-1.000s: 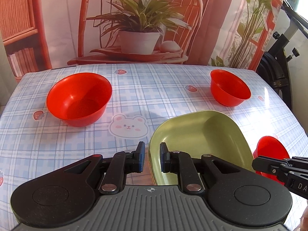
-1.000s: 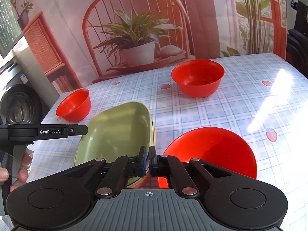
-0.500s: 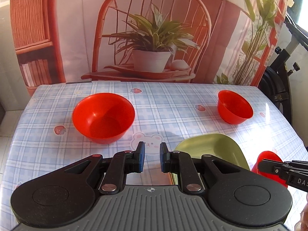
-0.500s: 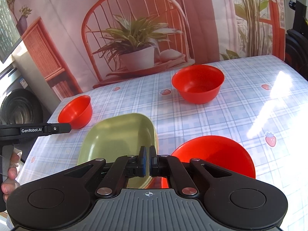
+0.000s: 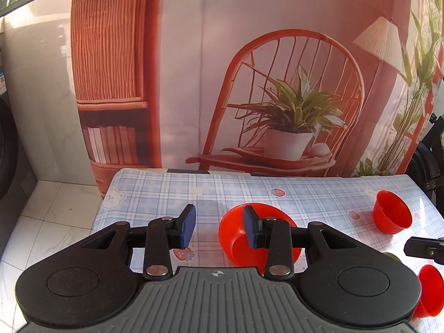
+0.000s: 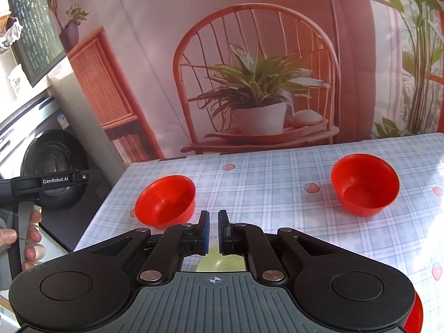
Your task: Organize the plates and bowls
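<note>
Bowls, all red, sat apart on your checked tablecloth [image 5: 249, 191]. Your left gripper [image 5: 219, 229] hung with its jaws spread wide and empty, the large bowl [image 5: 236, 238] just beyond its right finger. A small bowl [image 5: 391, 212] stood far right. Your right gripper [image 6: 213, 231] was nearly closed, a narrow gap left, gripping nothing; a green plate [image 6: 219, 263] showed beneath it, and red bowls stood ahead to the left [image 6: 165, 201] and right [image 6: 365, 184].
</note>
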A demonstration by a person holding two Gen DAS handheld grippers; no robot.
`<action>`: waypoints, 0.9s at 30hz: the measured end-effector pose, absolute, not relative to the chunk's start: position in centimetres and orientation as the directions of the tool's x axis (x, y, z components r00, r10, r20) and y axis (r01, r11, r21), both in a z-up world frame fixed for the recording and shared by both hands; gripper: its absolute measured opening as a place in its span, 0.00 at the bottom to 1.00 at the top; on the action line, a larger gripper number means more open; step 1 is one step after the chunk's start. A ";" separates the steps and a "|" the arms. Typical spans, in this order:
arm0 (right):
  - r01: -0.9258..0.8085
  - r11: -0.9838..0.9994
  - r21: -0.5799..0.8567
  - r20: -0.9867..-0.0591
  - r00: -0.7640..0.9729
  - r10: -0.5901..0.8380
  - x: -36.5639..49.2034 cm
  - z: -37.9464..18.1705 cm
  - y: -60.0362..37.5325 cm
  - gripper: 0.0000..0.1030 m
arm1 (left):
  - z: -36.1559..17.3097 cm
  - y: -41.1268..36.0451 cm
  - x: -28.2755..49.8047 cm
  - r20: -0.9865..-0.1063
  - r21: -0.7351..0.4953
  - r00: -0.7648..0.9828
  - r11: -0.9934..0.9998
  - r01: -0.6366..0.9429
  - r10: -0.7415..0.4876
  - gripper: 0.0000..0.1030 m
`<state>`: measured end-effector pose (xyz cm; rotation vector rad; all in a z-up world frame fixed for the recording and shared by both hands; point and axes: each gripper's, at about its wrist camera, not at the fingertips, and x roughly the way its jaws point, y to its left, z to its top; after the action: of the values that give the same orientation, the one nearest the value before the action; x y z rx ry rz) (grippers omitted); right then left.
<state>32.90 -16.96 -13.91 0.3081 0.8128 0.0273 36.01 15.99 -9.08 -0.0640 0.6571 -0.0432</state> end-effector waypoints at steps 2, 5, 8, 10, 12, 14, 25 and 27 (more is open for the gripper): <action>0.105 0.950 0.293 -0.722 0.676 0.148 34.5 -14.7 -16.0 0.07 | -10.0 16.7 36.7 -0.610 -0.085 0.790 0.996 0.007 -0.058 0.39; 0.128 0.940 0.316 -0.737 0.657 0.158 37.0 -15.9 -15.1 0.08 | -11.7 17.3 37.8 -0.620 -0.138 0.779 0.990 0.012 -0.096 0.39; 0.143 0.938 0.316 -0.753 0.640 0.156 39.3 -17.2 -14.3 0.11 | -13.6 16.9 38.6 -0.640 -0.139 0.759 0.990 0.035 -0.117 0.39; 0.154 0.939 0.308 -0.768 0.623 0.150 40.8 -18.2 -13.8 0.14 | -14.7 16.7 39.0 -0.650 -0.139 0.750 0.989 0.041 -0.123 0.39; 0.169 0.938 0.301 -0.785 0.603 0.143 41.9 -19.2 -13.5 0.15 | -15.7 16.6 39.4 -0.660 -0.152 0.740 0.988 0.039 -0.131 0.39; 0.187 0.937 0.295 -0.799 0.586 0.135 42.8 -20.2 -13.3 0.15 | -16.5 16.6 39.9 -0.666 -0.161 0.734 0.986 0.036 -0.136 0.39; 0.205 0.936 0.287 -0.829 0.542 0.135 45.2 -22.8 -12.5 0.15 | -18.3 16.7 40.6 -0.684 -0.192 0.711 0.981 0.042 -0.164 0.19; 0.207 0.931 0.301 -0.829 0.539 0.148 45.3 -23.1 -12.6 0.15 | -18.6 16.7 40.6 -0.687 -0.192 0.708 0.981 0.042 -0.165 0.15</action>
<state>45.27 -12.59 -23.13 0.3882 1.0075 -0.0360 40.63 16.68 -18.61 -0.1665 0.7768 -0.1154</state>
